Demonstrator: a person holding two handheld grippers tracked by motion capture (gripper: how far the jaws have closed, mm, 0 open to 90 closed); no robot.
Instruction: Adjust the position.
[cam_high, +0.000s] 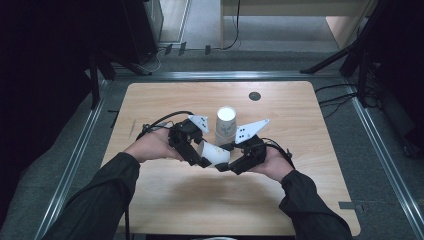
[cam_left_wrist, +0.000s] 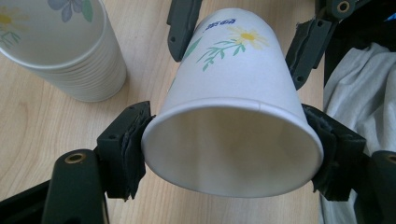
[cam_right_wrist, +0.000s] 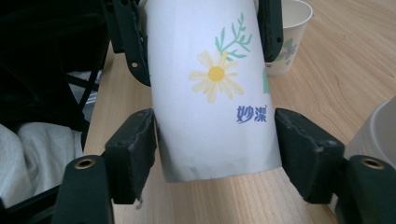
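A white paper cup (cam_high: 216, 154) printed with a yellow daisy lies on its side above the table, held at both ends. My left gripper (cam_left_wrist: 233, 149) is shut on its open rim, the pads pressing in on either side. My right gripper (cam_right_wrist: 217, 144) is shut on its narrow base end, just below the blue lettering. In the high view the left gripper (cam_high: 200, 155) and the right gripper (cam_high: 232, 159) meet at the cup in front of the person. The right gripper's fingers (cam_left_wrist: 182, 28) show at the cup's far end in the left gripper view.
A stack of matching cups (cam_high: 226, 122) stands upright just behind the grippers, close to the held cup (cam_left_wrist: 60, 51). Another upright cup (cam_right_wrist: 287, 32) stands farther off. The wooden table (cam_high: 300, 120) has a dark round hole (cam_high: 255, 96) near its far edge. Pale cloth (cam_left_wrist: 355, 84) lies beyond the table edge.
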